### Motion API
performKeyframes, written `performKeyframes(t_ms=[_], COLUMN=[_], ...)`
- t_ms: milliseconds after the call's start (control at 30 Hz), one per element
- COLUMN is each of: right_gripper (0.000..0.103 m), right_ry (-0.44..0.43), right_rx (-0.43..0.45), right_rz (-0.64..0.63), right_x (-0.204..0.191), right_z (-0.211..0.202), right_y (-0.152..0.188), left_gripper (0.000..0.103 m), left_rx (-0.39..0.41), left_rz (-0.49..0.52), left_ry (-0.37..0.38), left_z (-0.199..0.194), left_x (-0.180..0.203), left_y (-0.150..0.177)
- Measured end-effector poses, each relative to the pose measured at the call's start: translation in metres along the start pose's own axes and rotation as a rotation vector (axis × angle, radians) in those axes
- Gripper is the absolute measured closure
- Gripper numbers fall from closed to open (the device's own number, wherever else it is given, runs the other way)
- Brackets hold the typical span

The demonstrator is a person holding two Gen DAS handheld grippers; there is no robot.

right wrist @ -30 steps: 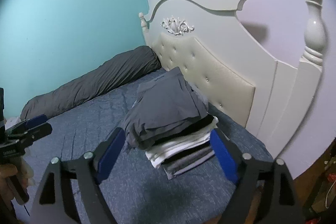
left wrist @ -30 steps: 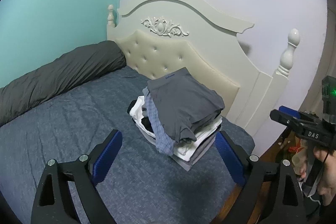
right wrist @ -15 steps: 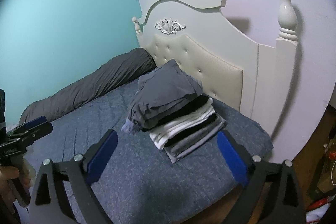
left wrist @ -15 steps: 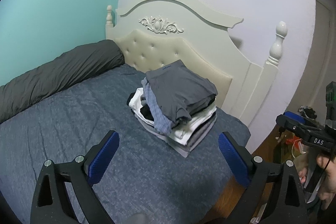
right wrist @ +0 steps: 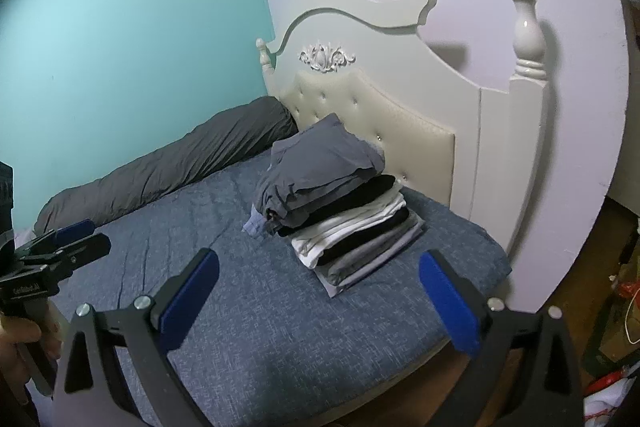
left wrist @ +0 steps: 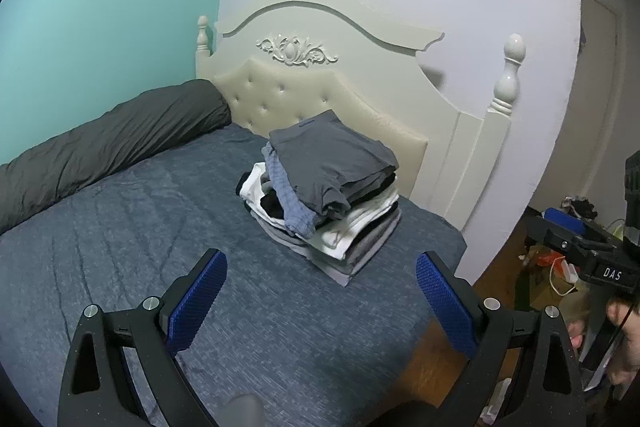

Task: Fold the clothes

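A stack of folded clothes (left wrist: 324,199) sits on the blue bed (left wrist: 120,251) near the cream headboard (left wrist: 320,99); a dark grey garment lies on top, white, black and grey ones below. It also shows in the right wrist view (right wrist: 336,215). My left gripper (left wrist: 320,299) is open and empty, held back from the stack above the bed's near edge. My right gripper (right wrist: 320,295) is open and empty, also back from the stack. The right gripper shows at the right edge of the left wrist view (left wrist: 580,247); the left gripper shows at the left of the right wrist view (right wrist: 56,255).
A rolled dark grey duvet (left wrist: 100,151) lies along the teal wall at the bed's far side. A white bedpost (right wrist: 524,23) stands at the headboard's right end. Wooden floor with clutter (left wrist: 560,267) lies right of the bed.
Both grippers have pulled back from the stack of clothes, which now looks smaller and farther away. Both stay open and empty.
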State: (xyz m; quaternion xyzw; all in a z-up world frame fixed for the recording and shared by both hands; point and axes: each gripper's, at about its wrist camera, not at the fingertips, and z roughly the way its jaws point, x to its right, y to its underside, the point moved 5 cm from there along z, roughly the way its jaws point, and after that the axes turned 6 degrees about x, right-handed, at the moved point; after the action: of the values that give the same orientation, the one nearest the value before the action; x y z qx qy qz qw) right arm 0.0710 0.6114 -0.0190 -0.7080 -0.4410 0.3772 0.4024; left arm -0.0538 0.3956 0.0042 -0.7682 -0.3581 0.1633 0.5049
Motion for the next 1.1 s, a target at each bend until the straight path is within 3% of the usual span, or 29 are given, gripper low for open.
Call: performKeyframes(t_ms=[1100], right_gripper=[0.001], right_ry=[0.009], right_rx=[0.036], right_rz=[-0.052], right_x=[-0.024], right_z=[-0.036], right_y=[0.015], left_gripper=[0.004], left_rx=[0.051], left_rz=[0.006], left_ry=[-0.002], left_z=[-0.046], left_x=[0.004], left_y=[0.016])
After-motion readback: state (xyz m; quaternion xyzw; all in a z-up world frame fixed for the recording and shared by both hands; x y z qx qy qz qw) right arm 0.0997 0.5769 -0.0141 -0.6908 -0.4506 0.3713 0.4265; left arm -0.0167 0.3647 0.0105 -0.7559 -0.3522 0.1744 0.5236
